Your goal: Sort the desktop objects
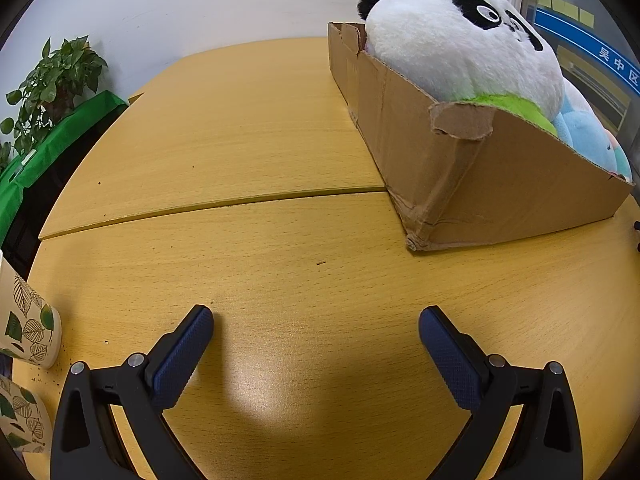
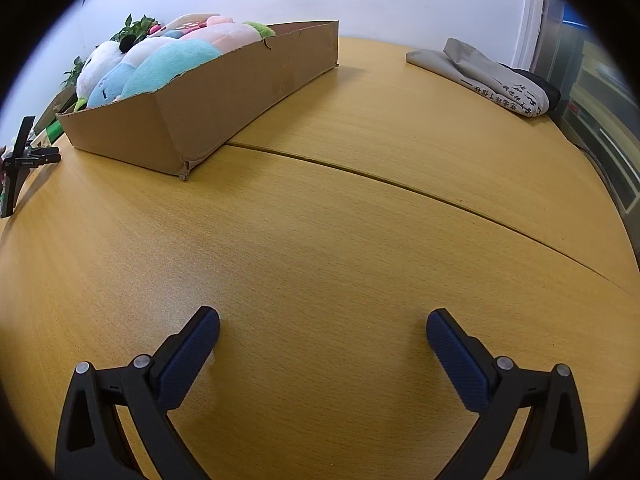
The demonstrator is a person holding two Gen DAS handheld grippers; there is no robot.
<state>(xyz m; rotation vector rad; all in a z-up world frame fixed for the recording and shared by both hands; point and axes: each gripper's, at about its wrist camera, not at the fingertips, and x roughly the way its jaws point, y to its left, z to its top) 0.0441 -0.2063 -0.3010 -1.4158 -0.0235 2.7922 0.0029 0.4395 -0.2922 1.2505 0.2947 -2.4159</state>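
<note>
The cardboard box sits on the wooden table, up at about two o'clock from the left gripper, its torn near corner turned toward the fingers. A plush panda lies in it, head well above the rim, with a green plush patch beneath its chin and a pale blue plush toy packed in beside it toward the right end.

From the right gripper the same box is at eleven o'clock, filled along its length with soft toys: the panda at the far left, a turquoise one next to it, pink ones behind.

Both grippers hang just over bare tabletop with their blue-padded jaws spread wide and nothing between them.

At eight o'clock in the left view two leaf-printed paper cups stand at the table edge. A potted plant is at ten o'clock, off the table. At one o'clock in the right view a folded grey cloth bag with printed characters lies near the wall.
</note>
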